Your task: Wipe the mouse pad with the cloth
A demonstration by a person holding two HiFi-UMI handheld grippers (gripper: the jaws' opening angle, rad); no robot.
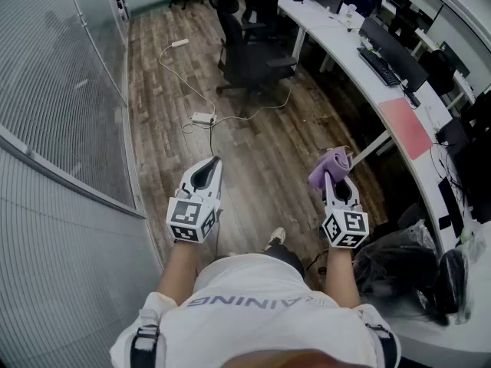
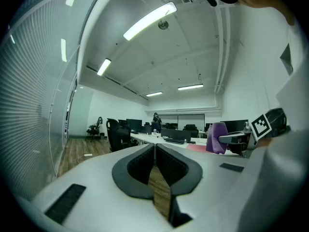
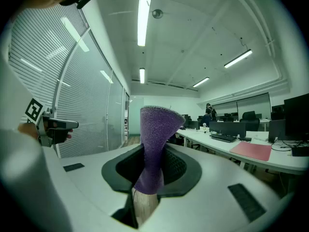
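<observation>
The left gripper (image 1: 209,162), a white two-jaw tool with a cube of square markers at its rear, is held over the wood-plank floor (image 1: 253,159) in front of the person; in the left gripper view (image 2: 155,147) its dark ribbed jaws meet at the tips with nothing between them. The right gripper (image 1: 332,174) is held alongside it, well apart, and is clamped on a purple fuzzy cloth (image 1: 329,163). In the right gripper view (image 3: 153,154) the cloth (image 3: 155,139) is pinched low between the jaws and stands up above them in a folded flap, with a short end hanging just below the pads. The pink-red rectangular mouse pad (image 1: 405,126) lies flat on the long white curved desk (image 1: 349,46) to the person's right. It sits along the desk's near edge, the one facing the floor, and is well apart from both grippers; the right gripper view shows it (image 3: 252,150) on the desk beyond the cloth. Further along the desk, away from the person, a black keyboard (image 1: 378,66) lies near the same edge in front of dark monitors. Black office chairs (image 1: 249,44) stand on the floor beside the desk. A white power strip (image 1: 203,118) with its cable lies on the floor ahead of the left gripper. A glass partition with blinds (image 1: 54,90) runs along the person's left.
</observation>
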